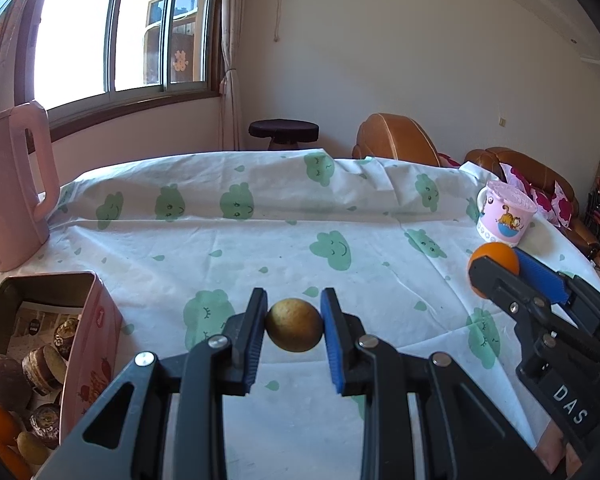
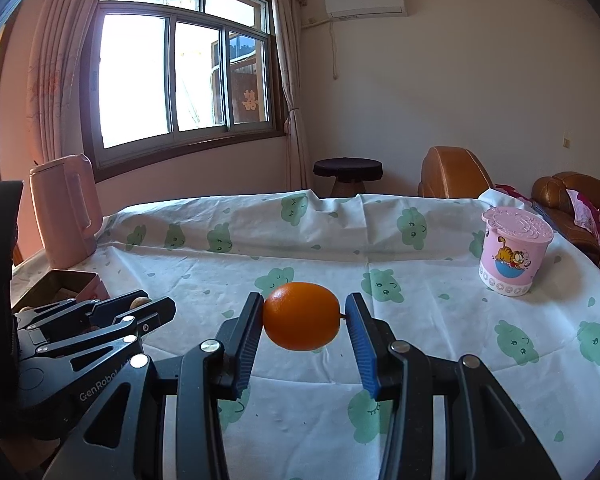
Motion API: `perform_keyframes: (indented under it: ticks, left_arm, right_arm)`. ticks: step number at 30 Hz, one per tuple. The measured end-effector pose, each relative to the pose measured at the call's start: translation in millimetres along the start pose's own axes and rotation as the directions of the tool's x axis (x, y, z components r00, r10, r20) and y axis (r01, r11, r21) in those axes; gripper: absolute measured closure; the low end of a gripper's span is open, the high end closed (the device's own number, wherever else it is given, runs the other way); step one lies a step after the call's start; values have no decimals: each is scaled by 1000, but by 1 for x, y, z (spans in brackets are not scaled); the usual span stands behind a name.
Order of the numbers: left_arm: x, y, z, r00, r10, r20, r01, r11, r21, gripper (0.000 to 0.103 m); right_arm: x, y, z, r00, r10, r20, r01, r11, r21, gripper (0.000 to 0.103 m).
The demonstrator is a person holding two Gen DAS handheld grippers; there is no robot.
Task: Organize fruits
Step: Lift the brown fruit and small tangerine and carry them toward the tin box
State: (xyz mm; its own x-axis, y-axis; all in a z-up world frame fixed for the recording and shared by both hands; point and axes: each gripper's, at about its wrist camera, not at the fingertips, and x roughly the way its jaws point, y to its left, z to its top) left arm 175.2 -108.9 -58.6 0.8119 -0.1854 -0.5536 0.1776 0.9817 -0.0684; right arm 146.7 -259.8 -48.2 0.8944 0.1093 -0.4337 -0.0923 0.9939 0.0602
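Here, left tongs (image 1: 294, 326) clamped on a small yellow-brown fruit (image 1: 294, 325), held above the desk (image 1: 228, 248), right of the tin (image 1: 88, 312) of fruit. Right tongs (image 2: 302, 316) grip an orange (image 2: 302, 316) end to end, also clear of the cloth; pink cup (image 2: 514, 256) far right.

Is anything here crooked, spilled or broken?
Nothing spilled or broken. The tablecloth is wrinkled and bunched along its far edge. The orange in the right gripper sits off-centre: only its small stem end meets one pad.
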Motion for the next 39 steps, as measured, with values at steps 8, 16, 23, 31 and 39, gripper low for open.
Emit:
perform_keyframes:
  ticks: [8, 16, 23, 31, 39]
  left_arm:
    - [-7, -1, -1, 999, 10, 36, -10, 1000, 4, 74]
    - [-12, -1, -1, 998, 20, 61, -20, 1000, 7, 74]
    - [-17, -2, -2, 996, 29, 85, -30, 999, 12, 74]
    - [-23, -4, -3, 993, 38, 113, -41, 999, 20, 74]
    - [-29, -4, -5, 989, 49, 138, -52, 998, 22, 74]
  right_arm:
    - [-5, 1, -1, 1000, 6, 26, -6, 1000, -4, 58]
    - [-9, 1, -1, 999, 7, 42, -7, 1000, -7, 58]
    - [-13, 0, -2, 998, 7, 57, -7, 1000, -7, 58]
    - [-15, 0, -2, 998, 7, 68, -7, 1000, -8, 58]
    - [-18, 0, -3, 997, 8, 80, -7, 1000, -8, 58]
